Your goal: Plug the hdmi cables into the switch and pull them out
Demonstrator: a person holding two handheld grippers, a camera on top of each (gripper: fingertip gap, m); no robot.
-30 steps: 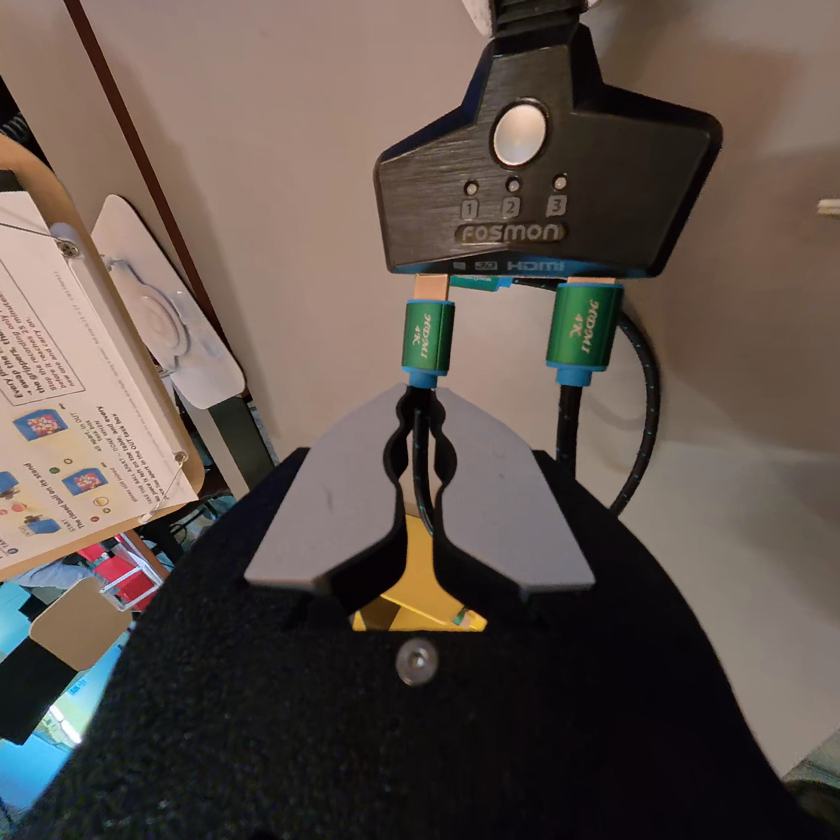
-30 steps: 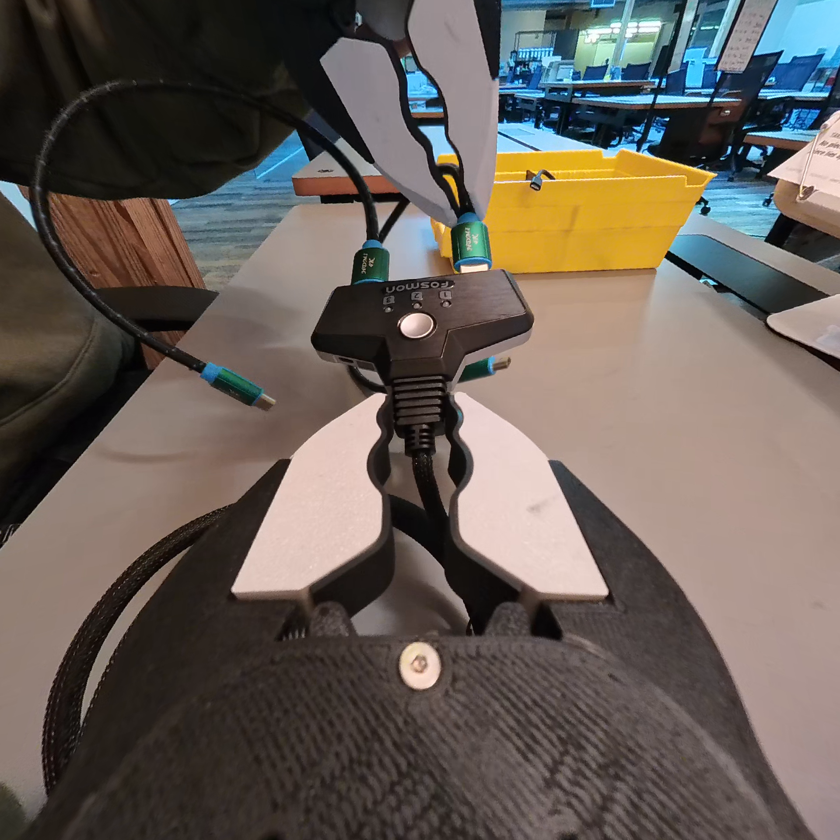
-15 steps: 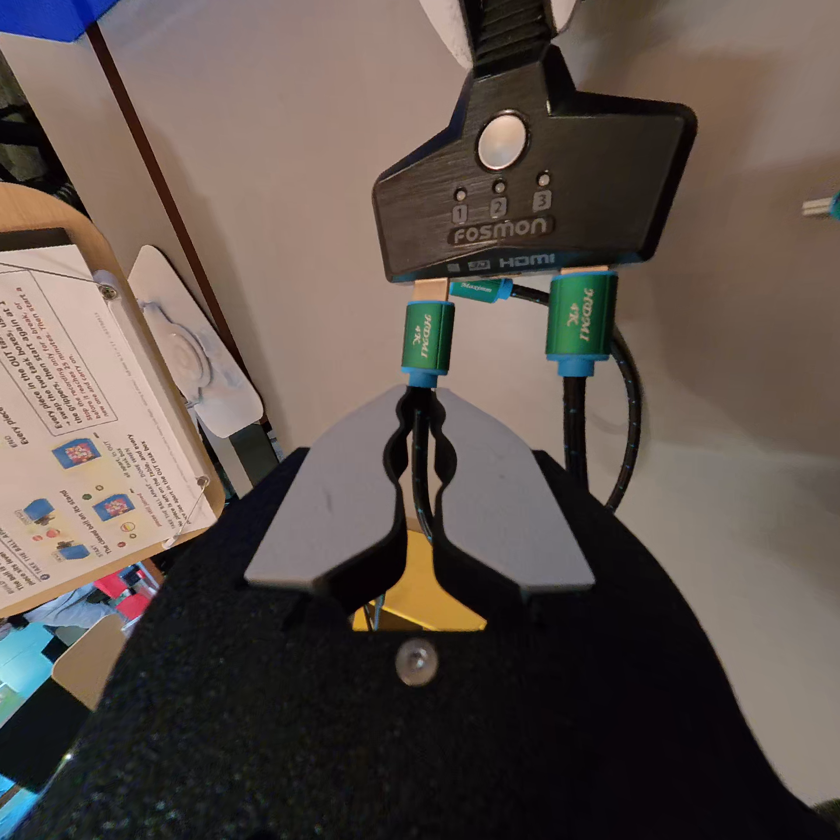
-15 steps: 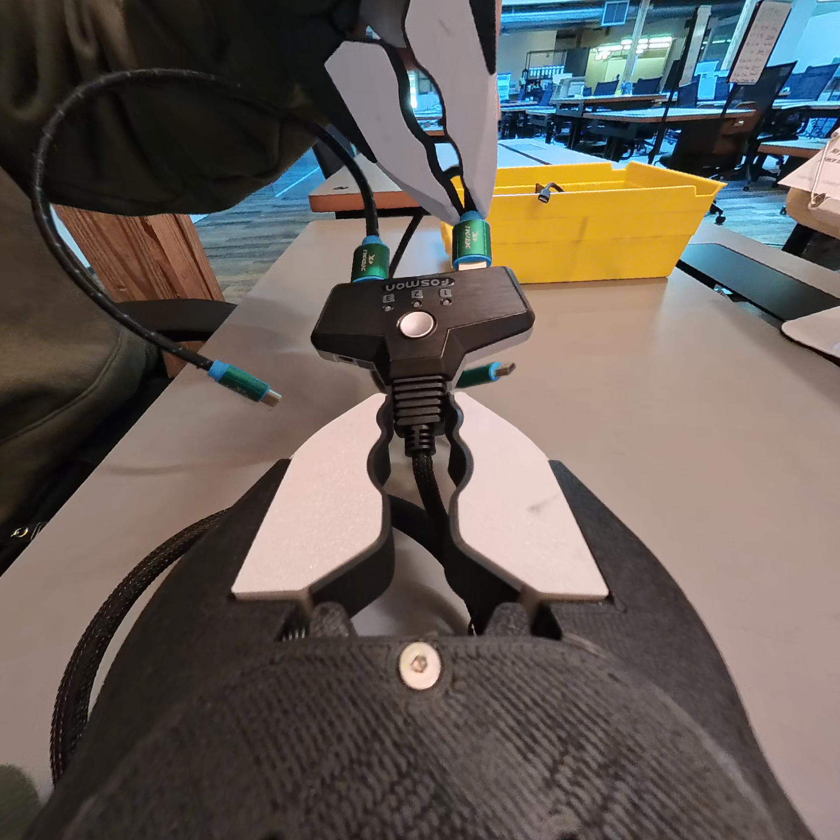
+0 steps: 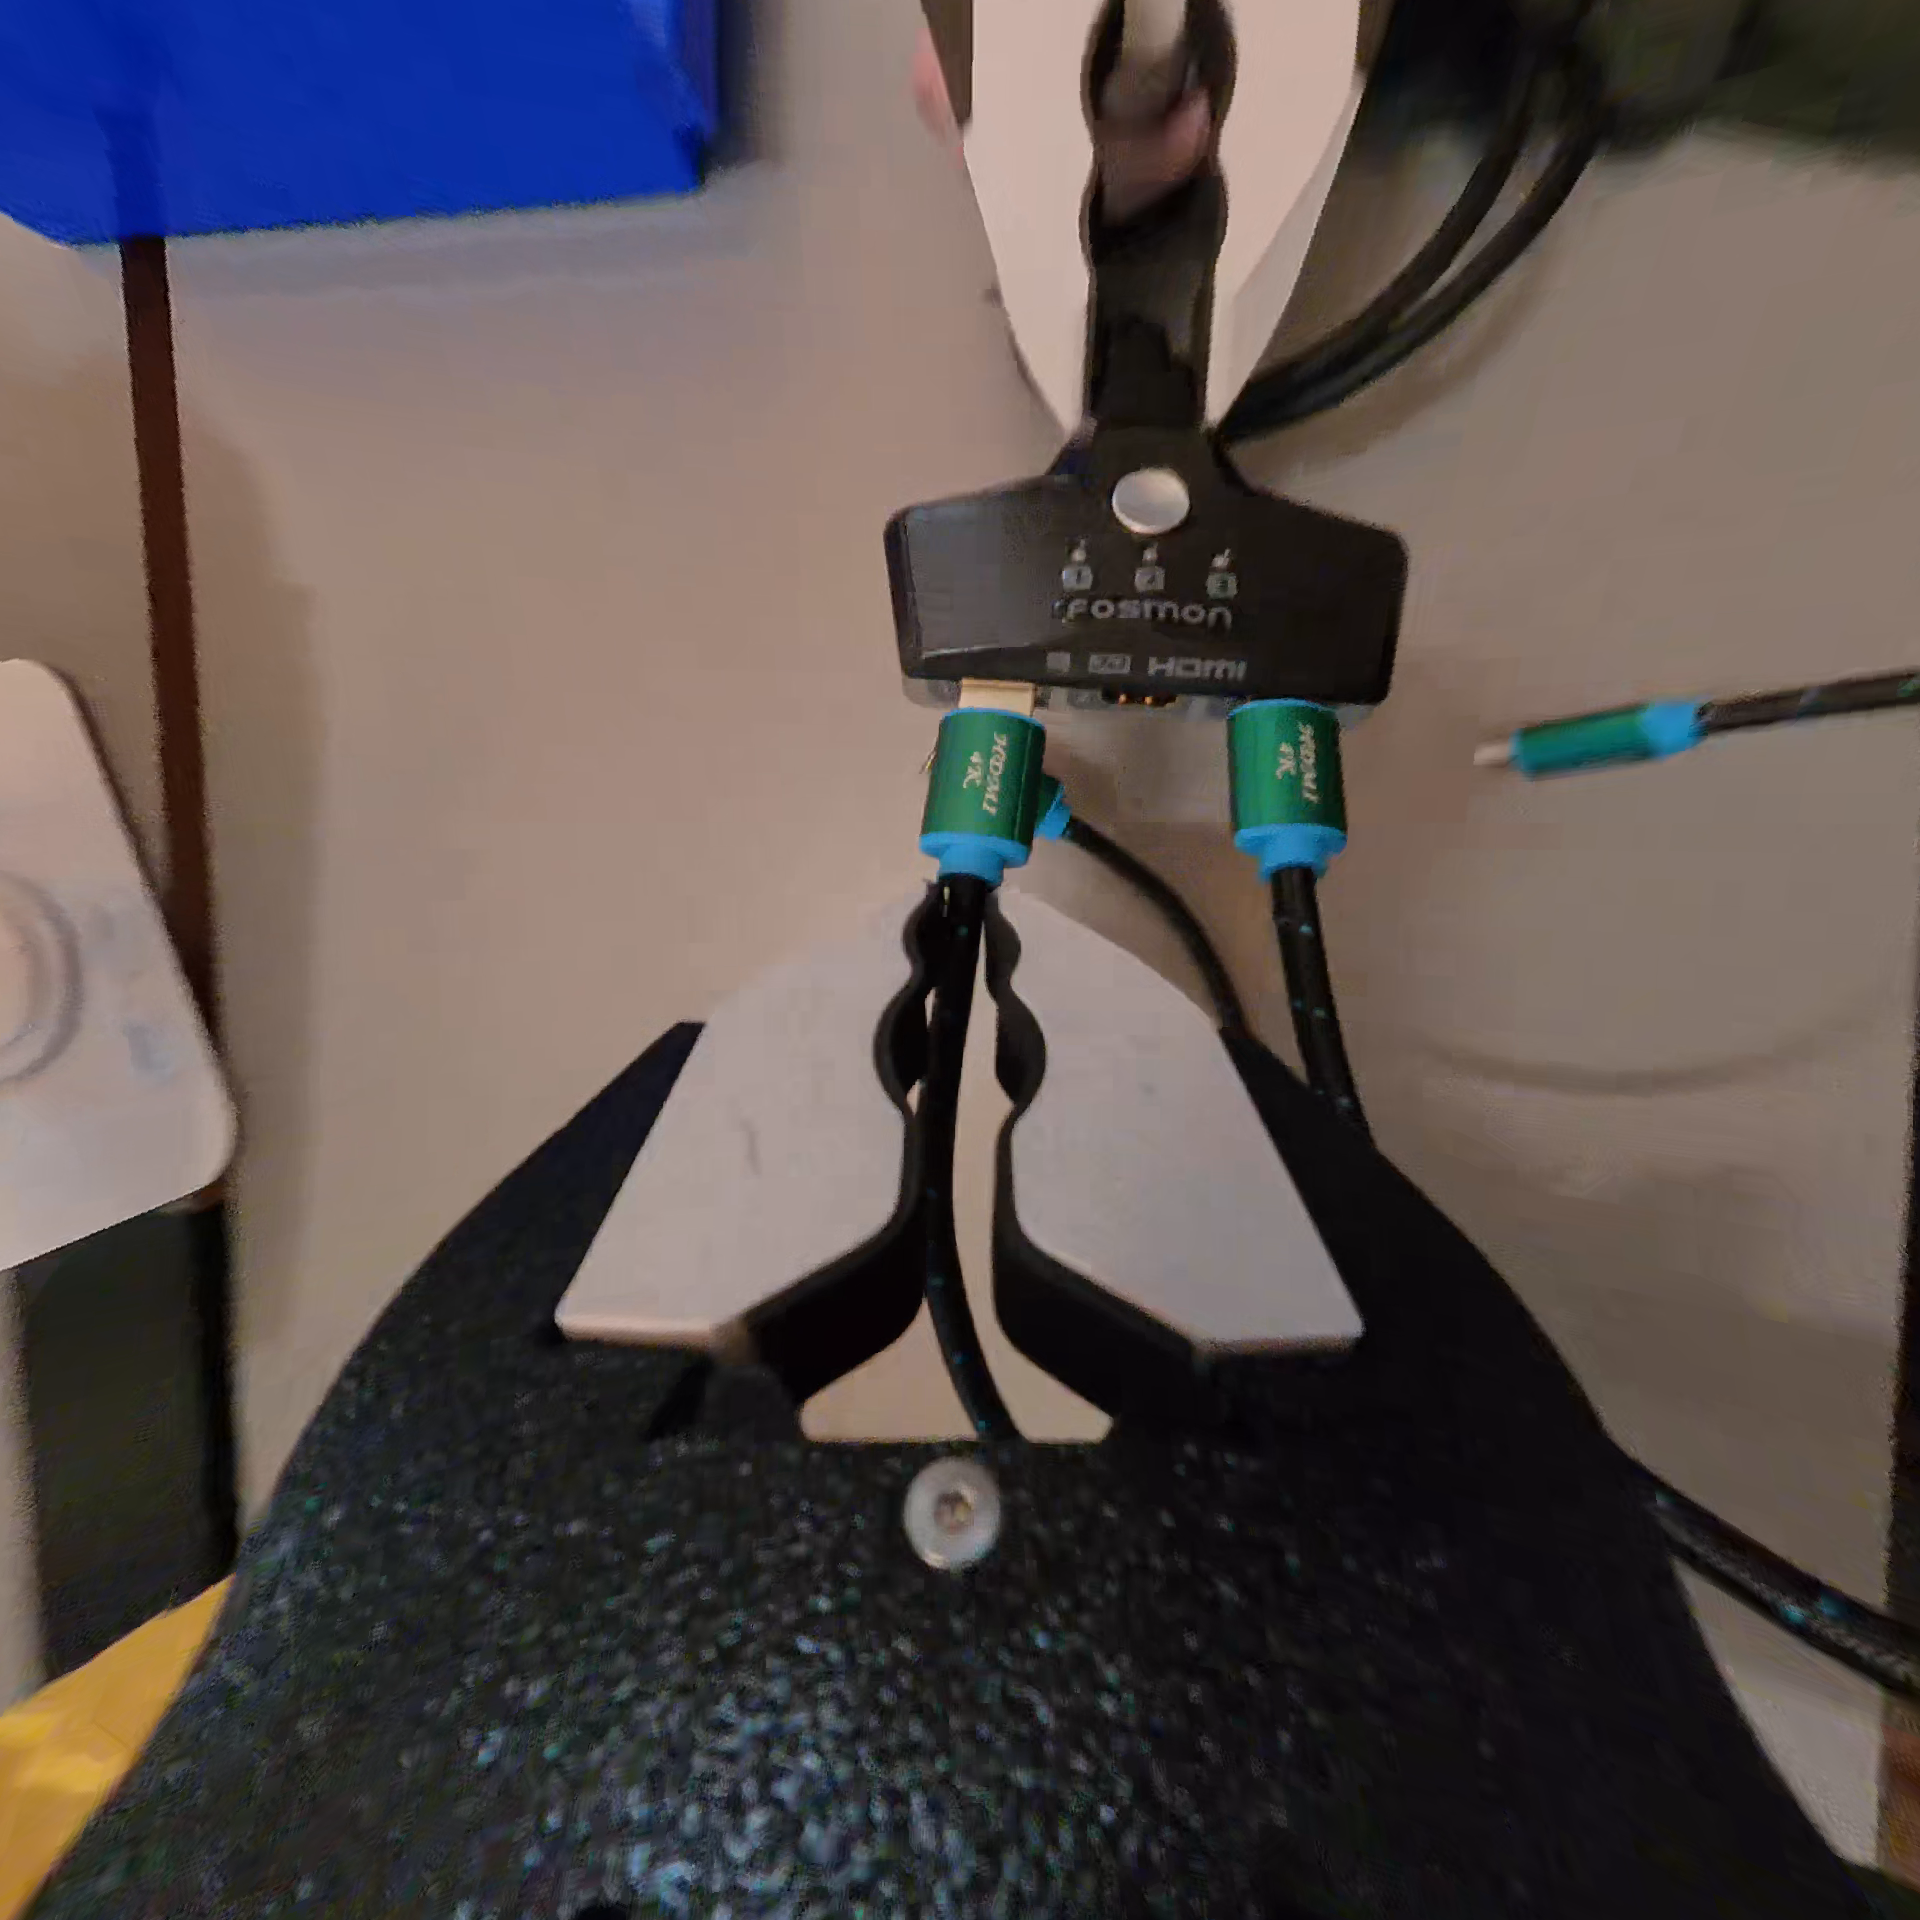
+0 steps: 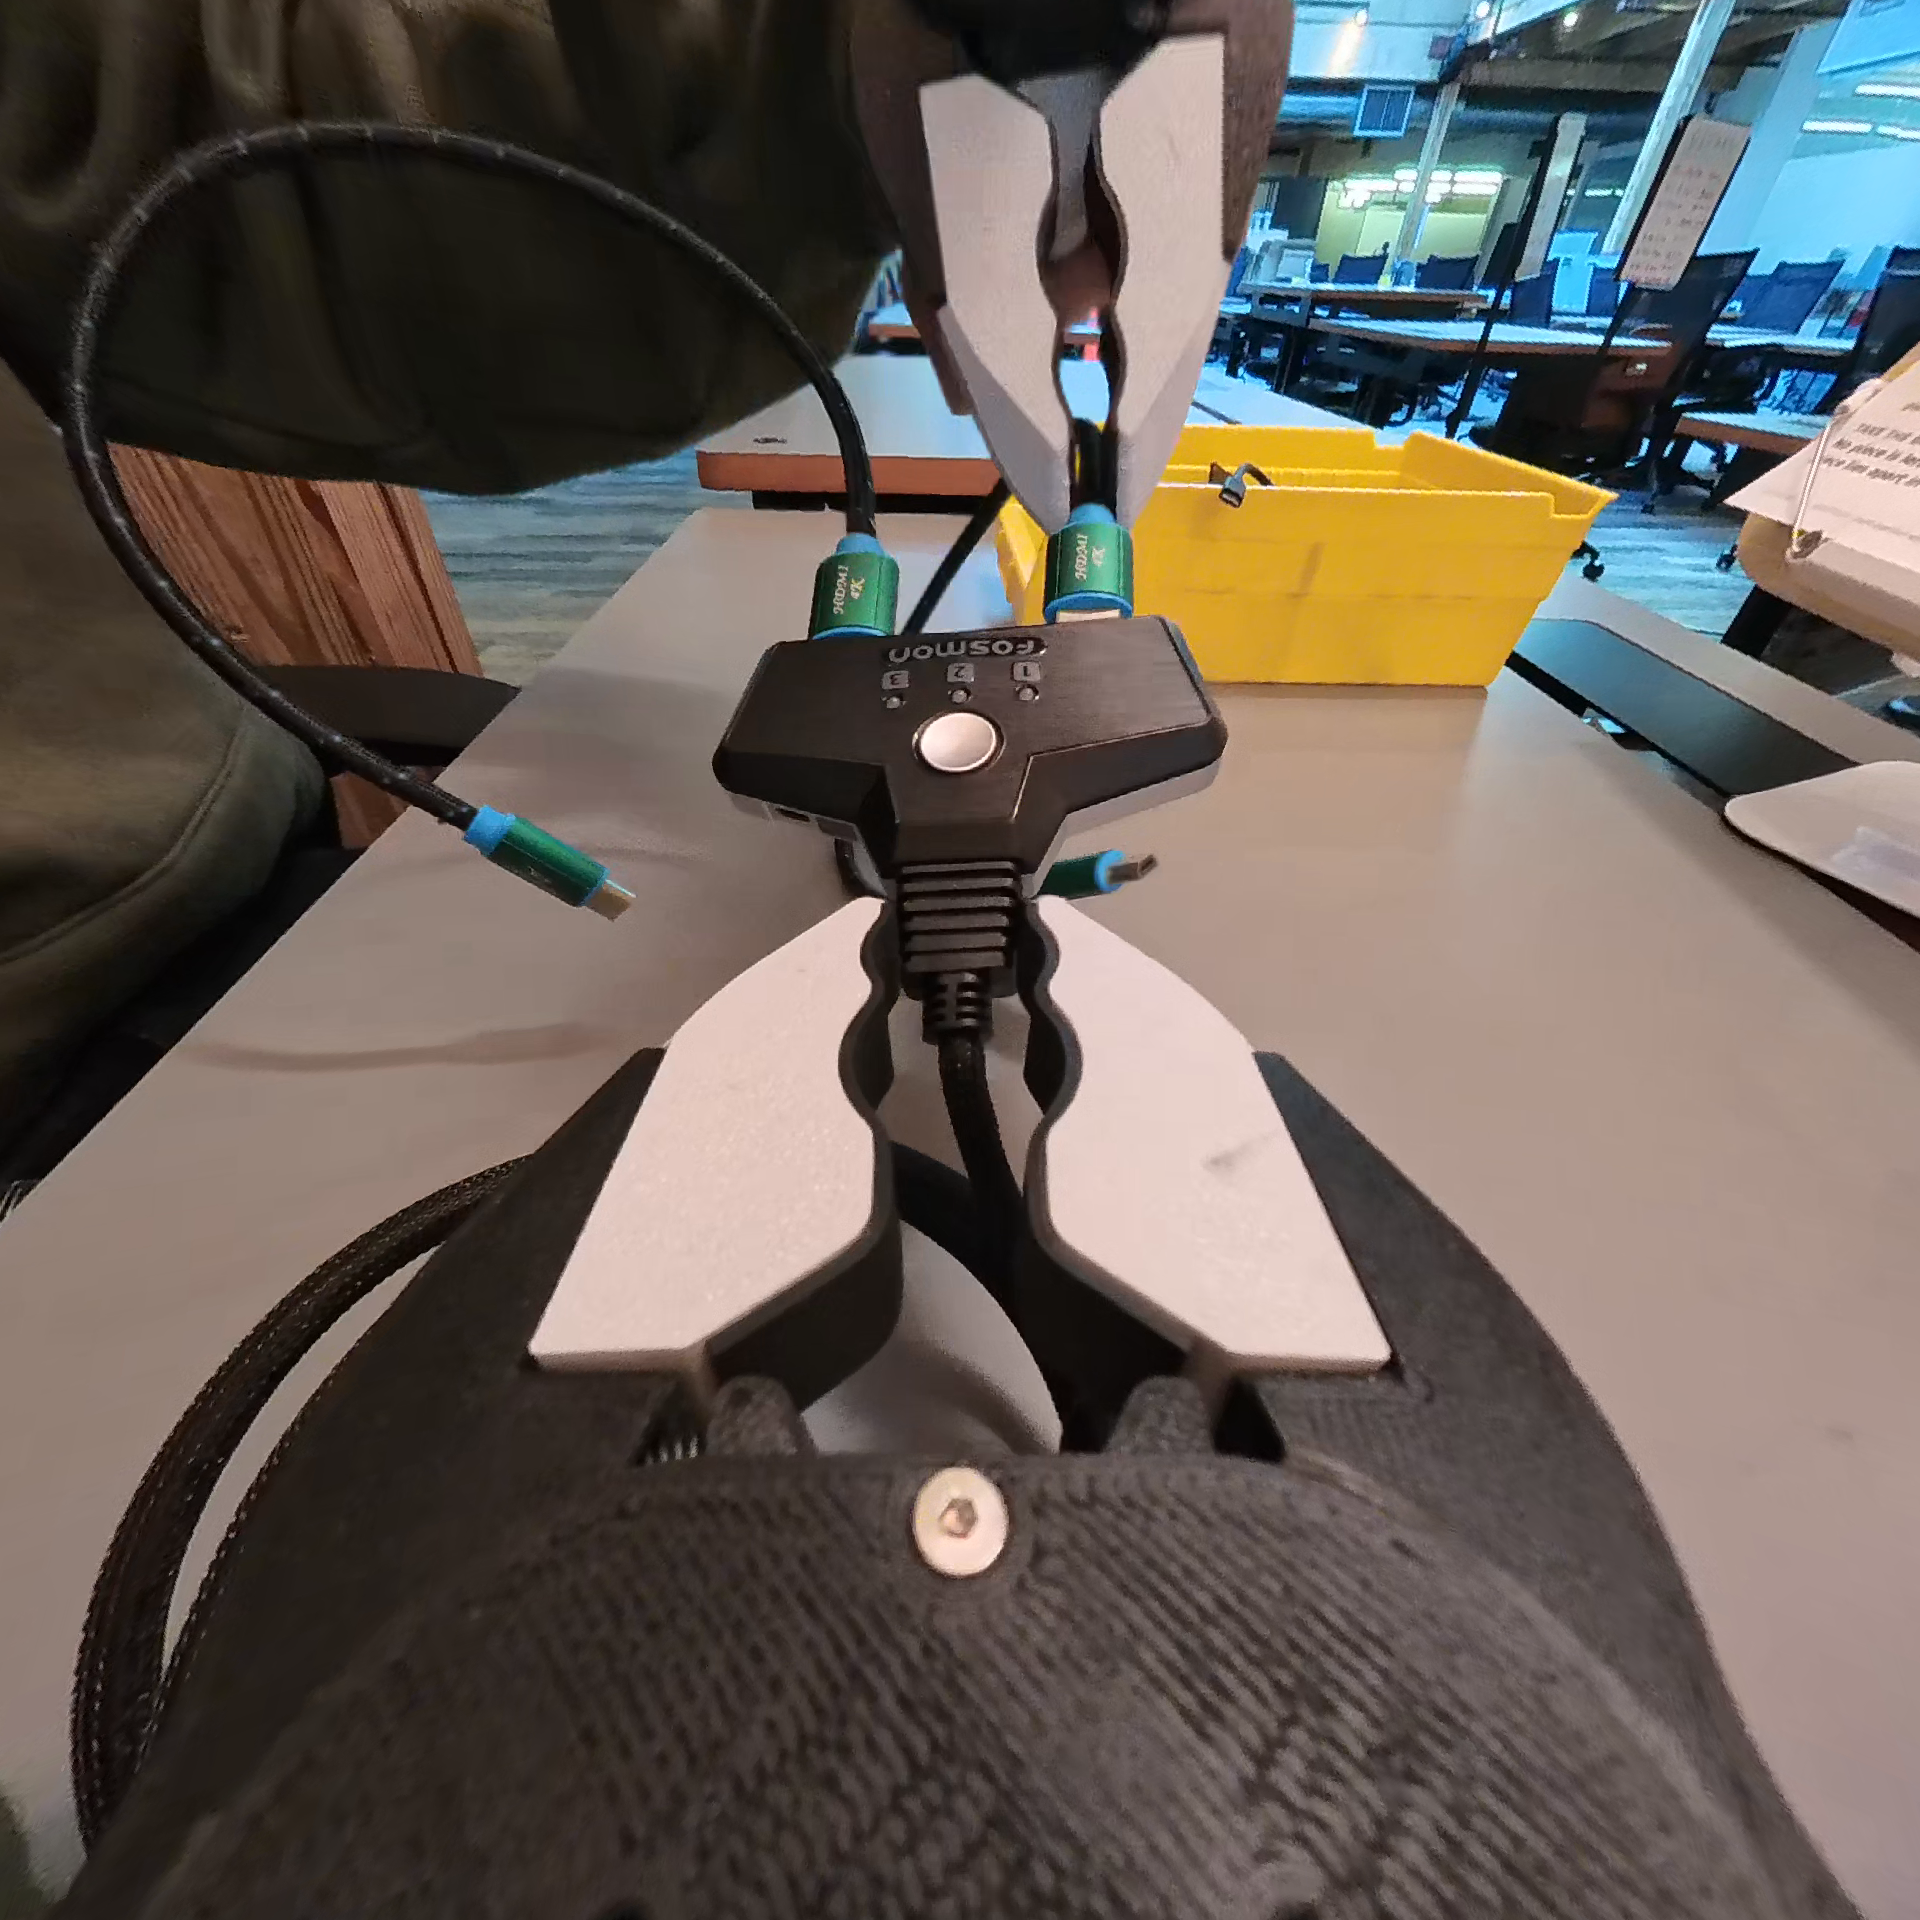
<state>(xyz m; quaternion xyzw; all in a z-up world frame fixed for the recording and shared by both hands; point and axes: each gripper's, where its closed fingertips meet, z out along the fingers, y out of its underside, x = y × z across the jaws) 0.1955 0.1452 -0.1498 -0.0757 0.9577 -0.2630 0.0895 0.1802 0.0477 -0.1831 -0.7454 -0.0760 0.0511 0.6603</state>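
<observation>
The black HDMI switch (image 6: 966, 717) is held above the grey table (image 6: 1455, 935). My right gripper (image 6: 956, 925) is shut on its ribbed cable neck. My left gripper (image 5: 961, 914) is shut on a braided cable just behind its green plug (image 5: 982, 790). That plug sits tilted at the switch's (image 5: 1143, 582) outer port with its gold tip showing. It also shows in the right wrist view (image 6: 1086, 571), below the left gripper (image 6: 1086, 488). A second green plug (image 5: 1286, 779) is seated in the other outer port. The middle port is empty.
A loose green plug (image 6: 545, 868) hangs at the left on a looping cable, and another small plug (image 6: 1101, 868) lies under the switch. A yellow bin (image 6: 1330, 561) stands behind the switch. A paper stand (image 6: 1849, 488) is at the right. A person's dark green sleeve (image 6: 416, 260) fills the upper left.
The switch now looks smaller and lower in the left wrist view. The plug held by my left gripper has tilted. The left gripper has turned more face-on in the right wrist view.
</observation>
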